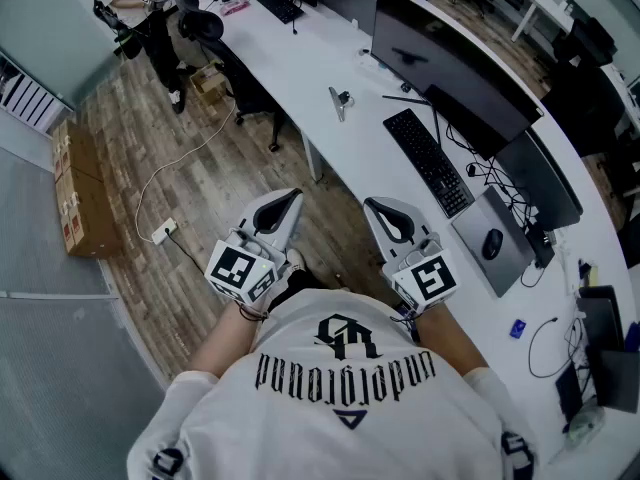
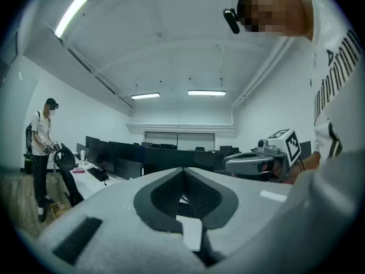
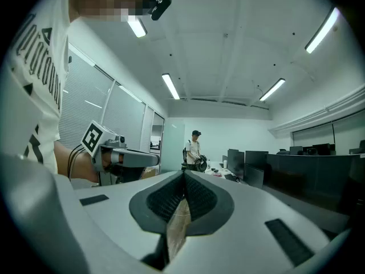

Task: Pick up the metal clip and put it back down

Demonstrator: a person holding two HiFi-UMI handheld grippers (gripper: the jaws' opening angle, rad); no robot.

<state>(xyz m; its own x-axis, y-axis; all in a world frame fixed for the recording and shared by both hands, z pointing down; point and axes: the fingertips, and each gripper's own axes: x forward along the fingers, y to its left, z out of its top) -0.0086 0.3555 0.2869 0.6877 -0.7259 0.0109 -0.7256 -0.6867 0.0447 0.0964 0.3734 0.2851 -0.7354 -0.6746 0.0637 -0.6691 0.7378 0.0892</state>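
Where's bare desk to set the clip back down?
The desk is bare around the metal clip, between the far keyboard and the near keyboard. It is crowded past the mouse, where cables lie.

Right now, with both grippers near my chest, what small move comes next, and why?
Probably carry the right gripper forward toward the metal clip on the white desk, opening its jaws. It and the left gripper are both shut, empty, and short of the clip.
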